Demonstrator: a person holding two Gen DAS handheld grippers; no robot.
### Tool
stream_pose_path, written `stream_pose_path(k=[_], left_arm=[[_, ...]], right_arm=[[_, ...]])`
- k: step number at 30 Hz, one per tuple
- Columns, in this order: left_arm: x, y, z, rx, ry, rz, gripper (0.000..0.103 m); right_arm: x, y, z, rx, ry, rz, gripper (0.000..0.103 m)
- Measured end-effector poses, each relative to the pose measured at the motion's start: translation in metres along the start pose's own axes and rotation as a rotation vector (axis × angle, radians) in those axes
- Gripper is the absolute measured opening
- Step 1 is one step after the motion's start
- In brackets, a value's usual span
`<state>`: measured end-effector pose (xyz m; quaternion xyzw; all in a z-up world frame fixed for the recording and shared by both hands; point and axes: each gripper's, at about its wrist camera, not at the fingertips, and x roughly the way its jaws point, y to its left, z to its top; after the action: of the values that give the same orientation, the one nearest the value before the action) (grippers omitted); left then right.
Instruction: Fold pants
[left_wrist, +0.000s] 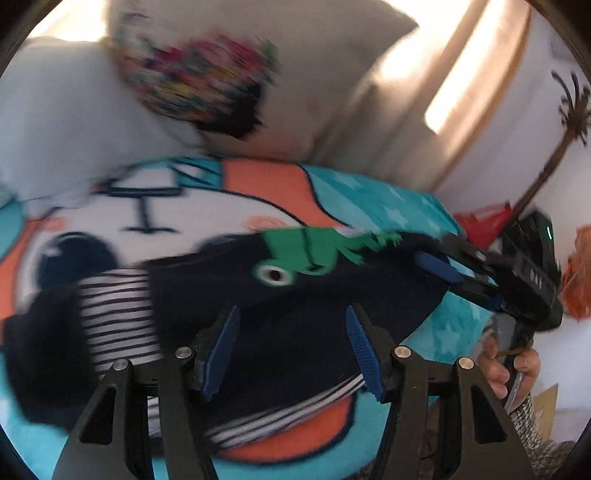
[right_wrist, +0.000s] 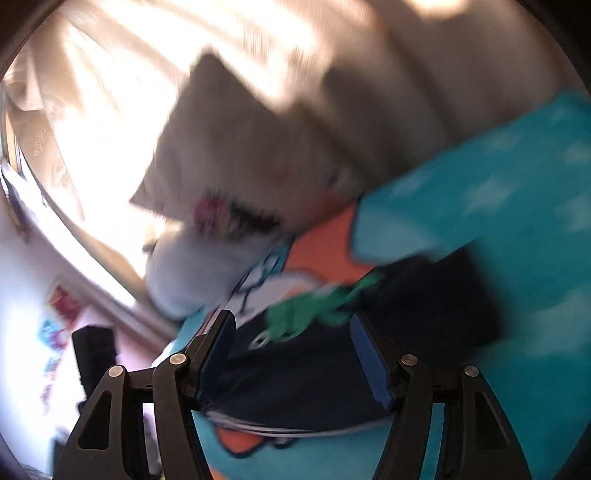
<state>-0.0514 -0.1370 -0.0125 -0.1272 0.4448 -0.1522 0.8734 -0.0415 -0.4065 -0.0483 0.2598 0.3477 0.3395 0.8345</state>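
Observation:
The dark navy pants with a green lizard patch and striped cuffs lie on a turquoise, orange and white blanket. My left gripper is open just above the pants. My right gripper shows in the left wrist view at the right, near the pants' right end; its jaw state there is unclear. In the blurred right wrist view my right gripper is open over the pants, near the green patch.
A beige pillow with a colourful print and a white pillow lie behind the blanket. A curtain and a wall with a palm sticker stand at the right. The blanket's edge drops off at the right.

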Motion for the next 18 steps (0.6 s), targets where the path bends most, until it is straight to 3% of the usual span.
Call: stream_pose_path(k=[3,5,8,12,15,18], left_arm=[[0.032,-0.011,-0.016,0.023,0.108,0.043,0.059],[0.034,-0.021,-0.027,0.081,0.077,0.088,0.059],[0.031,-0.030,-0.036,0.136,0.081,0.122,0.059],[0.026,-0.024,-0.032,0.109,0.098,0.077,0.059],[0.016,-0.018,-0.029,0.108,0.132,0.045,0.059],[0.001,-0.028,-0.020,0.141,0.115,0.026,0.059]], right_arm=[[0.048,-0.006,0.005,0.044,0.117,-0.014,0.069],[0.072,-0.021,0.011,0.103,0.165,-0.071,0.069],[0.080,-0.044,0.026,0.172,0.104,-0.082,0.069],[0.072,-0.049,0.037,0.203,-0.014,-0.141,0.068],[0.051,-0.045,0.036,0.190,-0.089,-0.113,0.069],[0.014,-0.043,0.035,0.175,-0.158,-0.104,0.070]])
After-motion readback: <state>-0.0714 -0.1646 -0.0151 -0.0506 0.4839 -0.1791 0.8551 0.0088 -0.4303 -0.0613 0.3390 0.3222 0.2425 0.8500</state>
